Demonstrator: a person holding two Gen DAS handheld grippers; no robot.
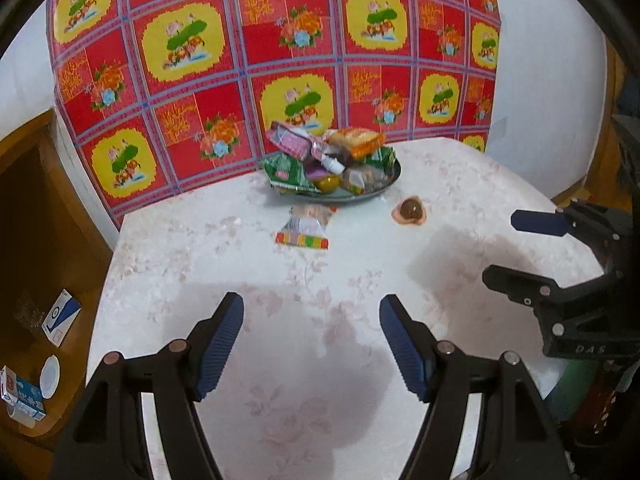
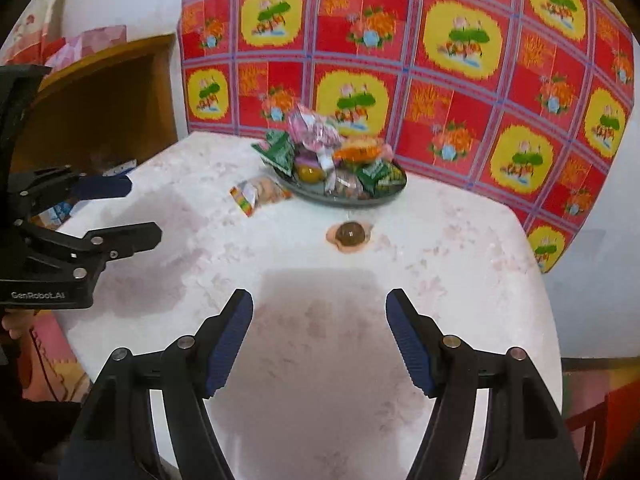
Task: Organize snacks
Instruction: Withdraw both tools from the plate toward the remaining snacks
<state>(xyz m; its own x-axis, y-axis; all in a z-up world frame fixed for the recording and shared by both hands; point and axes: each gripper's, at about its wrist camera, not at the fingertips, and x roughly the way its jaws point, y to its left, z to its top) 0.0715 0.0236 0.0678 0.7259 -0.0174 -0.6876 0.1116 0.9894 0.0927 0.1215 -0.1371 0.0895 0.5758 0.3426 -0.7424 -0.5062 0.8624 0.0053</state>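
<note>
A dark round plate (image 1: 370, 197) piled with several wrapped snacks stands at the far side of the white table; it also shows in the right wrist view (image 2: 384, 196). A clear snack packet with a striped end (image 1: 306, 226) lies on the table in front of the plate, seen too in the right wrist view (image 2: 256, 194). A brown jelly cup (image 1: 411, 210) sits on the table to the right of the packet, and in the right wrist view (image 2: 350, 235). My left gripper (image 1: 312, 308) is open and empty over the near table. My right gripper (image 2: 319, 304) is open and empty, well short of the jelly cup.
The table (image 1: 208, 264) has a white floral cover and stands against a red and yellow patterned cloth (image 1: 248, 52). A wooden shelf (image 1: 40, 320) at the left holds small boxes and a white lid. The right gripper shows at the right edge of the left wrist view (image 1: 520, 248).
</note>
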